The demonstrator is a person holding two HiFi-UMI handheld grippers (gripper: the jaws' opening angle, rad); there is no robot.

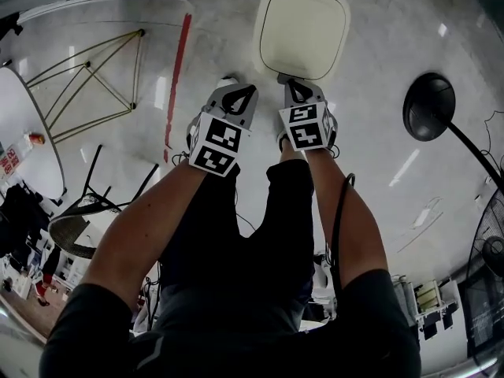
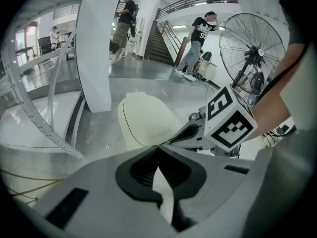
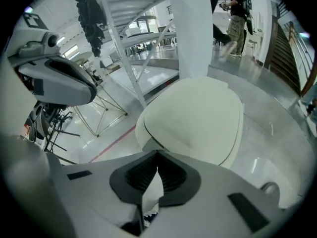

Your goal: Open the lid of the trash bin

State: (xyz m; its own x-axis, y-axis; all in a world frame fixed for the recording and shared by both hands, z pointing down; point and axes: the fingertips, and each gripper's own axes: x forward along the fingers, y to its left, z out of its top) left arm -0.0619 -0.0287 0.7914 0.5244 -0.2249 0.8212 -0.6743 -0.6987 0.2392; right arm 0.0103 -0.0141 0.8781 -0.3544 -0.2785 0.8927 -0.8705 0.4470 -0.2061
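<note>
The trash bin stands on the floor ahead of me, its cream lid down and closed. My right gripper points steeply down with its tips at the lid's near edge. Its jaws are shut, and nothing shows between them in the right gripper view. My left gripper hangs just left of the bin's near corner over bare floor, also shut and empty. The left gripper view shows the lid ahead and the right gripper beside it.
A standing fan with a round black base is right of the bin. A white pillar rises behind it. A red floor line and a wire frame lie to the left. Several people walk by the stairs.
</note>
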